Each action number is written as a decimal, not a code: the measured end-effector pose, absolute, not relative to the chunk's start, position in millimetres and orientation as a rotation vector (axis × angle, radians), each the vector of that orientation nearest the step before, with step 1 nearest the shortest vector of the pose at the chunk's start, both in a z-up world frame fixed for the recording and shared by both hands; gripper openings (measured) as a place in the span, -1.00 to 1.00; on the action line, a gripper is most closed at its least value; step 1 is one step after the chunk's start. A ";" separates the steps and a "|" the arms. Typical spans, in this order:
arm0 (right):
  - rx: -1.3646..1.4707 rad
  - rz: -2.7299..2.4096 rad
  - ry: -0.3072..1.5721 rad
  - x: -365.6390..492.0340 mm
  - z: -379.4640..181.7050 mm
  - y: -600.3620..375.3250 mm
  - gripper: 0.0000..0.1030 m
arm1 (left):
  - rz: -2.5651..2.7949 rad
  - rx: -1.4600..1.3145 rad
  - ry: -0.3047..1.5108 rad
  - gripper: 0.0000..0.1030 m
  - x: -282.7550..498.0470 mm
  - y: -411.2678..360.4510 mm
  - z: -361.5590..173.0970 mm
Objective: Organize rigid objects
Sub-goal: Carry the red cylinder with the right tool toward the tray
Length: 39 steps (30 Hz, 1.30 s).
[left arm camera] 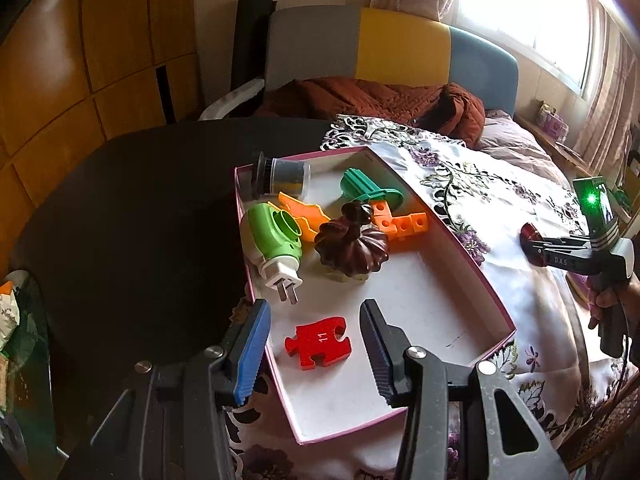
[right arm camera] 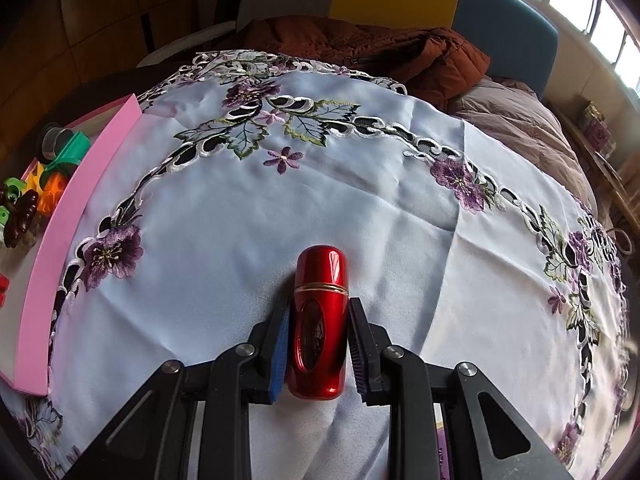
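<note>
Seven items lie in the pink box (left arm camera: 460, 240) in the left wrist view: a green plug-in device (left arm camera: 274, 240), dark jar (left arm camera: 286, 176), teal piece (left arm camera: 366, 190), orange flat pieces (left arm camera: 304, 216), orange cube chain (left arm camera: 400, 222), brown pumpkin-shaped piece (left arm camera: 352, 246) and a red puzzle piece (left arm camera: 319, 341). Left gripper (left arm camera: 316, 350) hangs over the box's 6 o'clock end, jaws apart and holding nothing, the puzzle piece below the gap. At 3 o'clock the right gripper (left arm camera: 538, 250) grips a red capsule-shaped case (left arm camera: 530, 240) over the embroidered cloth (left arm camera: 480, 200).

Right wrist view: jaws of the right gripper (right arm camera: 318, 344) pressed on both sides of the red case (right arm camera: 320, 320), above the cloth-covered surface (right arm camera: 280, 220). Pink box (right arm camera: 68, 220) at 9 o'clock, well apart from the case.
</note>
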State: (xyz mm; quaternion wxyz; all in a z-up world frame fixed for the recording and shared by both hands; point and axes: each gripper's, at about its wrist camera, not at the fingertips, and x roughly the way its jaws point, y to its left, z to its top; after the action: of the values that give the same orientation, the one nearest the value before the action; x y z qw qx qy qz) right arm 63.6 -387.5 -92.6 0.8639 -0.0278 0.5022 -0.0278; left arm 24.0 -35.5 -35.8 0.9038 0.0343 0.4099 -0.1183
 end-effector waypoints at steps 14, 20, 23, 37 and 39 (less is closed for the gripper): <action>-0.054 -0.074 1.054 64.6 -93.4 -386.4 -0.48 | -0.237 0.027 0.837 -0.09 20.6 -19.0 -33.1; -0.043 -0.124 1.071 66.9 -92.8 -382.7 -0.48 | -0.236 0.004 0.839 -0.09 19.7 -12.1 -33.3; -0.038 -0.150 1.076 67.5 -92.5 -380.9 -0.48 | -0.237 -0.008 0.842 -0.09 18.8 -8.9 -33.7; 0.009 -0.231 1.073 63.2 -84.0 -374.7 -0.49 | -0.181 -0.067 0.847 -0.09 20.7 13.9 -38.3; 0.016 -0.219 1.075 60.7 -84.2 -371.9 -0.49 | -0.167 -0.074 0.853 -0.09 21.9 17.5 -40.4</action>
State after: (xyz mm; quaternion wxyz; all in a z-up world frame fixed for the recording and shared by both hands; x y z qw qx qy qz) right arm 60.7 -371.9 -84.2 0.8532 0.0076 0.5110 -0.1039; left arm 21.9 17.5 -40.4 0.9064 -0.0358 0.4130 -0.0811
